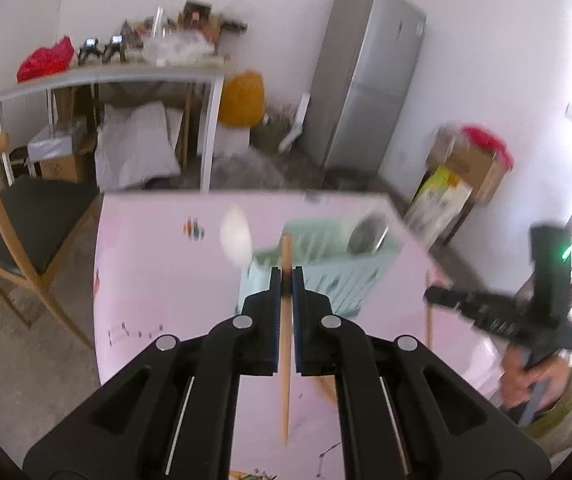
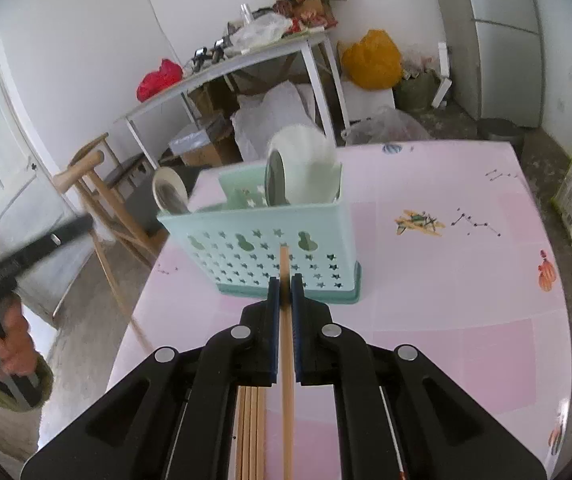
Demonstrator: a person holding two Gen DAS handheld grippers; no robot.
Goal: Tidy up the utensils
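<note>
In each gripper [image 1: 286, 276] [image 2: 285, 284], a slim, pale wooden chopstick [image 1: 284, 344] [image 2: 286, 360].

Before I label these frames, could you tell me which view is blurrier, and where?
Left wrist view: motion blur smears the basket, the white spoon and the right gripper; its own chopstick stays sharp. Right wrist view: mostly crisp, only the left gripper blurred. Both bend straight edges.

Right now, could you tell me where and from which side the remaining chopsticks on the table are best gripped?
Grip one of the loose chopsticks across its narrow shaft near one end, coming from above: they lie flat and parallel on the pink table, so jaws should straddle the width.
</note>
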